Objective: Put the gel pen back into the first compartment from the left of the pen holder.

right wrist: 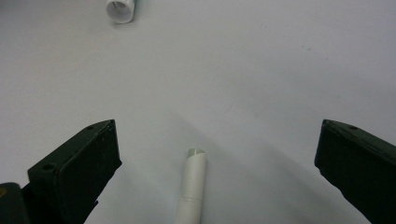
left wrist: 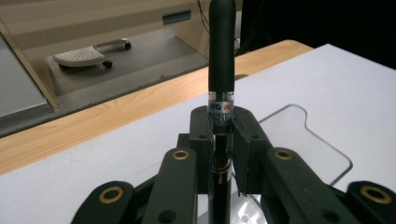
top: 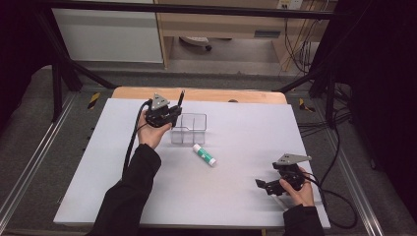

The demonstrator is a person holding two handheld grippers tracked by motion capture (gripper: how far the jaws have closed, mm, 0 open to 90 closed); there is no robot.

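The left hand-held gripper hangs just over the near-left corner of a clear plastic organiser, its jaws clamped on a black pen that stands upright between them. In the left gripper view the pads pinch the pen at its clear, labelled midsection, with the long dark cap rising well above. It looks light, stiff and rather smooth, so a squeeze across the barrel suits it; held this low, the tall upper part could swing if the grip slackens.

The organiser sits on the white bench, split into compartments by clear walls. As far as I can tell they hold nothing, though the clear plastic makes that hard to judge. It looks thin and light, likely to skid if nudged by the pen's tip.

Just in front of it lies a white glue stick with a green cap, flat on the bench. Well apart, near the right front corner, the right hand-held gripper rests low with its jaws spread wide around nothing; in its own view a slim white tube lies on the bench between them, untouched.
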